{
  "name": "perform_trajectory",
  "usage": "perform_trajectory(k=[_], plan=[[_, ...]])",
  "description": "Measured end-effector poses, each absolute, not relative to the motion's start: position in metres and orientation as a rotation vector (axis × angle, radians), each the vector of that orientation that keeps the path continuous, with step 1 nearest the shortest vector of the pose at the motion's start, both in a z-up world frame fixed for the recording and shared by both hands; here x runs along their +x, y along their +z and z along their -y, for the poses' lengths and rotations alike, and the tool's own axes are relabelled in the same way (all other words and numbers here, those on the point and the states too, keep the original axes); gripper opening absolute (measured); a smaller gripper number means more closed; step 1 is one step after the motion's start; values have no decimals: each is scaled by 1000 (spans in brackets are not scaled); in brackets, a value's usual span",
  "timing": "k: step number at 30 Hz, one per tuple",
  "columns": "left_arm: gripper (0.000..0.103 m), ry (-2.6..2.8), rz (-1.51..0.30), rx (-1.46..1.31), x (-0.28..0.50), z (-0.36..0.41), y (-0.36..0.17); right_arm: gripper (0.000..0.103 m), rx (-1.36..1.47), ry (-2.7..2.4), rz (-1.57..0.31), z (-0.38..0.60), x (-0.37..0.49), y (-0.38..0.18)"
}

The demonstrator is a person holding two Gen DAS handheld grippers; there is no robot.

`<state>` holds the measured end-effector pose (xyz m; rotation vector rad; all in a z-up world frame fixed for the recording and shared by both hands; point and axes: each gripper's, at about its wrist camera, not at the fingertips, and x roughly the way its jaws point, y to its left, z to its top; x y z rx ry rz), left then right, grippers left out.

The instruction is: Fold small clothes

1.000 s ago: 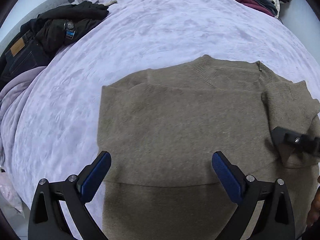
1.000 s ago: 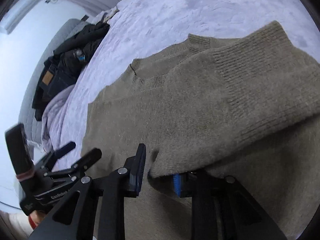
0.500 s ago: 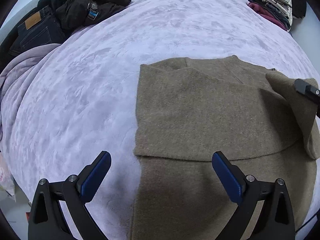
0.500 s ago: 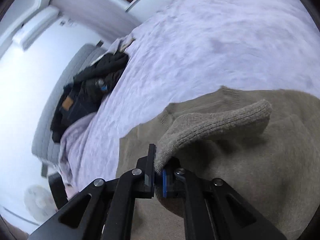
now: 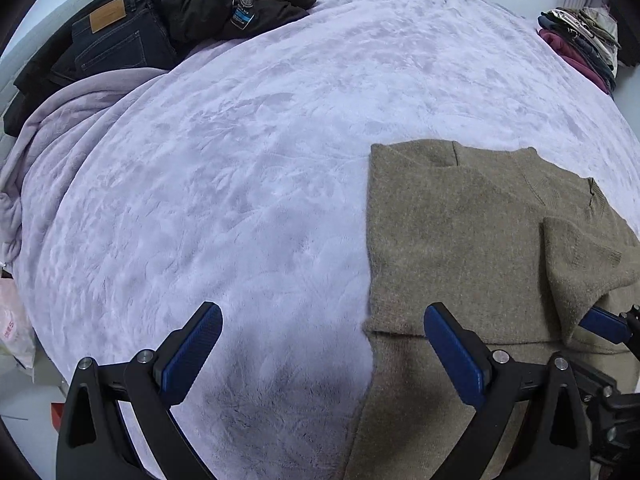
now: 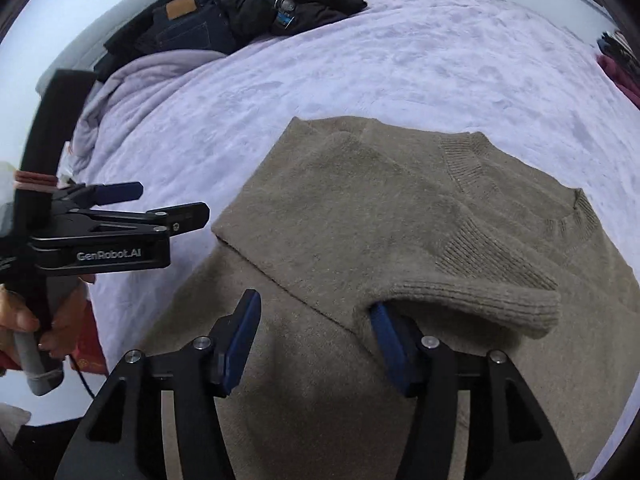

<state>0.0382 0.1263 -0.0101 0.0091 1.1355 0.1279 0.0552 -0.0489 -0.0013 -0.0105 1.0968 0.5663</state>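
Olive-brown knit sweater (image 6: 380, 216) lies flat on the bed (image 5: 248, 168), w/ lilac plush cover. In left wrist view it fills the 3–5 o'clock part of the frame; in right wrist view it sits centre, running to 6 o'clock. Both sleeves are folded in over the body. Left side fold edge runs diagonally across the front. The ribbed cuff (image 6: 480, 300) of the other sleeve lies across the chest, at approx 4 o'clock from centre in right view. Ribbed neckline (image 6: 464, 160) is at 1 o'clock.

Right gripper (image 6: 316, 340): fingers parted, having just been opening. Nothing clamped. The cuff drapes over the tip of the right-hand blue pad (image 6: 386, 336), touching it but not pinched; the other pad stands clear above the sweater body. In left view this gripper's blue tip shows at 4 o'clock, under the sleeve edge.

Left gripper (image 5: 320, 344): fingers wide open, empty. One pad hangs over bare cover, the other over the sweater's left edge. In right view it sits at 9 o'clock, off the sweater, over the bed's edge, w/ a hand (image 6: 28, 316) on its grey handle.

Far side of bed, 11 o'clock: pile of dark clothes (image 5: 224, 4) incl. jeans (image 5: 116, 40), plus a bunched lilac blanket (image 5: 60, 120). Stack of folded clothes (image 5: 580, 40) at 1–2 o'clock.
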Motion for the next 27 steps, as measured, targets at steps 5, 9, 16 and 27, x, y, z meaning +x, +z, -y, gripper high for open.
perform_trajectory(k=[5,9,16,27], plan=[[102,50,-1107,71,34,-101,-1,51,591,368,-1160,136,80,-29],[102,41,-1117,82,18,-89,-4,48,905,421,-1088,159,94,-44],[102,66,-1185,106,-5,-94,-16,49,763,764,-1099,70,113,-13],[102,-70,-1103,70,65,-42,-10,49,877,217,-1131,234,-17,-39]])
